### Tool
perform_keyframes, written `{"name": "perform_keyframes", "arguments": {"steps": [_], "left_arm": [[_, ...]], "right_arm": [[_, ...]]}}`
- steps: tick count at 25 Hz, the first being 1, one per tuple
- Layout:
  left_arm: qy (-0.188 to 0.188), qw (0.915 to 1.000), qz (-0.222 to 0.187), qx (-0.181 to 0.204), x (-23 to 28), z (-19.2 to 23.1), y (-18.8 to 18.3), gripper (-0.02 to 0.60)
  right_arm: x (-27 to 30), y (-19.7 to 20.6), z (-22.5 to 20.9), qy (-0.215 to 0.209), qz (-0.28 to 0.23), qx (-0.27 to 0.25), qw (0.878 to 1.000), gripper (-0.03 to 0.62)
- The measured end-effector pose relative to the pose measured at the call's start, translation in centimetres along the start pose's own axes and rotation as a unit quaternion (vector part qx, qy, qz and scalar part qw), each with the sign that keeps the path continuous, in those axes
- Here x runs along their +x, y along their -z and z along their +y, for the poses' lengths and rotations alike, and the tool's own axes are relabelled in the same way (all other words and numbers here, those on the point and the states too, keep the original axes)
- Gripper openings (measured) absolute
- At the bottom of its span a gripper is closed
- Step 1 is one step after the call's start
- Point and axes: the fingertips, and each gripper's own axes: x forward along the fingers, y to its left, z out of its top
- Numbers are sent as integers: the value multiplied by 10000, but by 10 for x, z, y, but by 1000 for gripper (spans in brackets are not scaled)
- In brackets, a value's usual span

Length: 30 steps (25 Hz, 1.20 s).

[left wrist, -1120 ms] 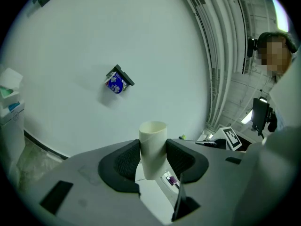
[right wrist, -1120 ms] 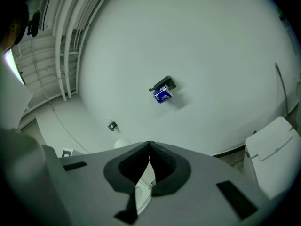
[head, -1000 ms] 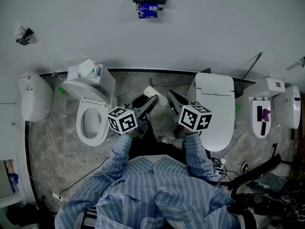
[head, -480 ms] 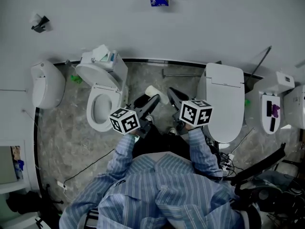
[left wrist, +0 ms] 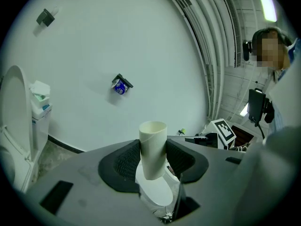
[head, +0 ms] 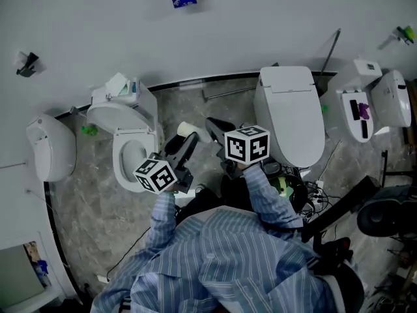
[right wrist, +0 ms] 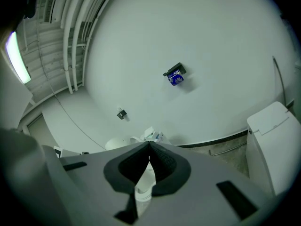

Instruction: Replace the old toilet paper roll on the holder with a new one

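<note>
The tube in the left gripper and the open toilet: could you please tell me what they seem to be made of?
The tube looks like matte, pale cardboard: it has a thin wall at its open end and what seems a slanted seam. The open toilet is probably glazed white ceramic, judging by its smooth, even, rounded surfaces, though plastic parts cannot be ruled out.

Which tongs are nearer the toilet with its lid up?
Left. The left tongs, holding a cardboard tube, are just beside the open toilet; the right tongs are farther off, nearer the closed toilet.
</note>
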Motion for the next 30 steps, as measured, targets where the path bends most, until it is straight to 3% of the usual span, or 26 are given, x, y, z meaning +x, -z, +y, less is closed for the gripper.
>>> {"name": "perform_keyframes", "arguments": {"steps": [6,13,30], "left_arm": [[-43,10000,54,66,-59,19,-5,175],[190,9996,187,89,-96,15,9,175],[428,9986,16,303,-121,9,3,175]], "right_arm": [[18,44,46,20,80,210,9997,6],[17,80,78,139,77,318,9994,6],[9,87,95,403,-96,182,9990,6]]}}
